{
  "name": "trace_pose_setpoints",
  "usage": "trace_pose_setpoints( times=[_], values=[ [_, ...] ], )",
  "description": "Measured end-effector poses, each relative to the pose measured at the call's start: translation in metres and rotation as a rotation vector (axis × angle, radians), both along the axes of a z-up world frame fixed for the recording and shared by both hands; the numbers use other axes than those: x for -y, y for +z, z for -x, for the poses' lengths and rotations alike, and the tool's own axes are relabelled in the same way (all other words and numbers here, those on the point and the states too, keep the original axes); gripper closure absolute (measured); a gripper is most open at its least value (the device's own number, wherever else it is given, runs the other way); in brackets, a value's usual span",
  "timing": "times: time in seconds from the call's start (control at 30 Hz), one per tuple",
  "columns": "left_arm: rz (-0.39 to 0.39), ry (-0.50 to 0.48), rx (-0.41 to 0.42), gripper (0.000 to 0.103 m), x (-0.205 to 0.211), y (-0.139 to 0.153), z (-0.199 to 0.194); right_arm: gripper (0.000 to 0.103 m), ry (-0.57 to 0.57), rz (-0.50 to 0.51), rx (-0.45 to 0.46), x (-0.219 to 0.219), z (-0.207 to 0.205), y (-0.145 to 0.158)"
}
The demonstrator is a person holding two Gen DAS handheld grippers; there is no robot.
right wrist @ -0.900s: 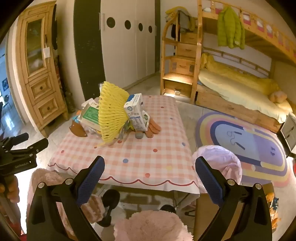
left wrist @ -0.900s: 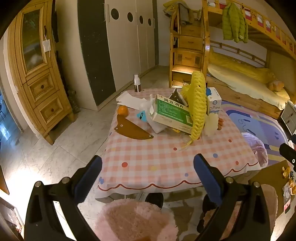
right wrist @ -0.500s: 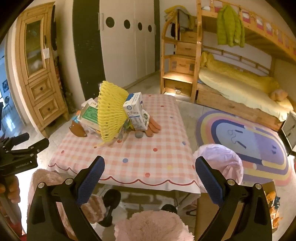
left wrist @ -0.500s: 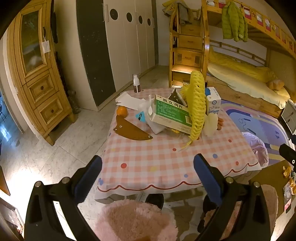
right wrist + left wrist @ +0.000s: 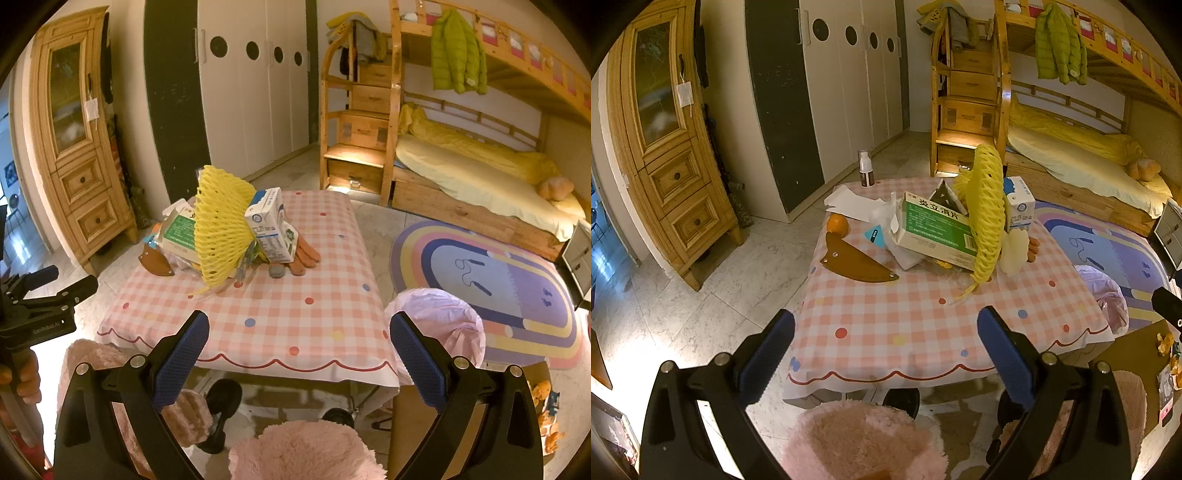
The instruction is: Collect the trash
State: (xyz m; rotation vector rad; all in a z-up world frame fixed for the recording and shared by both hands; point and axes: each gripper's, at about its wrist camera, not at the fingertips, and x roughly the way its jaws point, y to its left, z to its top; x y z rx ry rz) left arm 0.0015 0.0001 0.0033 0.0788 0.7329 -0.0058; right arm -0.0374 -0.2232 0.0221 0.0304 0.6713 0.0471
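A pile of trash sits at the far half of the pink checked table (image 5: 923,332) (image 5: 295,317): a yellow foam fruit net (image 5: 988,210) (image 5: 221,229), a green and white medicine box (image 5: 934,229) (image 5: 179,232), a blue and white milk carton (image 5: 1019,203) (image 5: 267,225), crumpled white paper (image 5: 849,203). A bin with a pink liner (image 5: 439,325) (image 5: 1104,291) stands at the table's right side. My left gripper (image 5: 886,347) is open and empty, short of the table's near edge. My right gripper (image 5: 299,347) is open and empty over the near edge.
A brown leather sheath (image 5: 855,264), an orange (image 5: 837,224) and a small bottle (image 5: 866,173) lie on the table's left and far side. Orange gloves (image 5: 304,254) lie by the carton. Pink fluffy stools (image 5: 864,443) (image 5: 306,454) stand below. A wooden cabinet (image 5: 672,147) is left, a bunk bed (image 5: 480,166) right.
Both views have shifted very slightly toward the table. The objects on the table have not moved and both grippers stay open.
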Motion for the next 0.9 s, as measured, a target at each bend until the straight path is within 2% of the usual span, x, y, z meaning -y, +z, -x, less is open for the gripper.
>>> trace_pose_setpoints(
  times=[0.9],
  values=[
    [-0.001, 0.008, -0.001, 0.007, -0.0035, 0.0014, -0.0029, 0.006, 0.004, -0.001, -0.004, -0.0007, -0.0010, 0.0011]
  ],
)
